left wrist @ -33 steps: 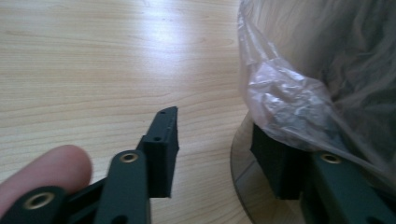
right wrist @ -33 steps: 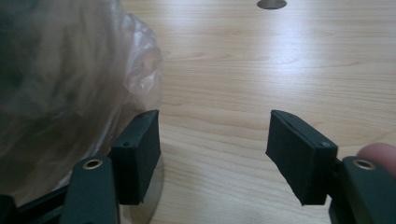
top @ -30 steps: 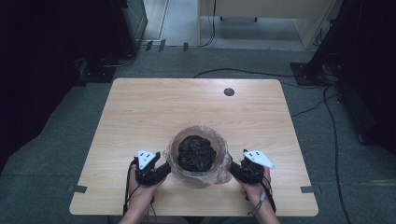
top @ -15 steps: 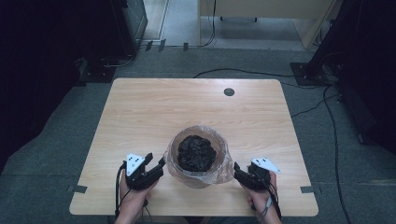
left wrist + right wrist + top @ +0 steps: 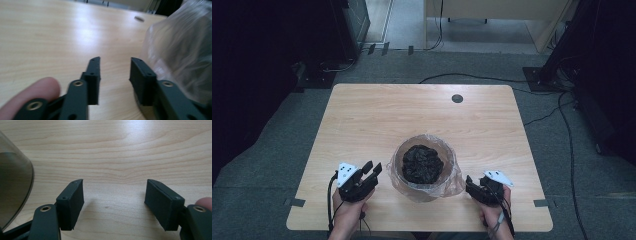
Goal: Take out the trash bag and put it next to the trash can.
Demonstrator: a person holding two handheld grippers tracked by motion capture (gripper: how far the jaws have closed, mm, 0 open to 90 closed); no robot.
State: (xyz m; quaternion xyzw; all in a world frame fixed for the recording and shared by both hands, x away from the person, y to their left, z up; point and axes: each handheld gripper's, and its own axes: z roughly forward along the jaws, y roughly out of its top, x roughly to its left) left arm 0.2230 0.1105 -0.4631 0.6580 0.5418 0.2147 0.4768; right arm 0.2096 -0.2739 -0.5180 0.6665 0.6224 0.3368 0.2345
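A round container lined with a clear plastic bag [image 5: 426,170] stands near the front middle of the wooden table [image 5: 422,115], with dark crumpled stuff [image 5: 423,163] inside. My left gripper [image 5: 373,168] is open just left of the bag, nothing between its fingers; in the left gripper view the bag [image 5: 180,47] bulges at the right beside the left gripper [image 5: 115,61]. My right gripper [image 5: 469,182] sits open to the right of the bag, low over the table. In the right gripper view the right gripper [image 5: 114,185] spans bare wood, the container's wall [image 5: 15,187] at the left.
A small dark round grommet [image 5: 457,98] sits in the table's far edge. Black cables [image 5: 492,77] run over the grey carpet behind the table. Dark furniture stands at the left and right of the room.
Both grippers have drawn back from the bag's sides, toward the table's front edge and slightly outward. Their jaws have let go of the bag and stand open.
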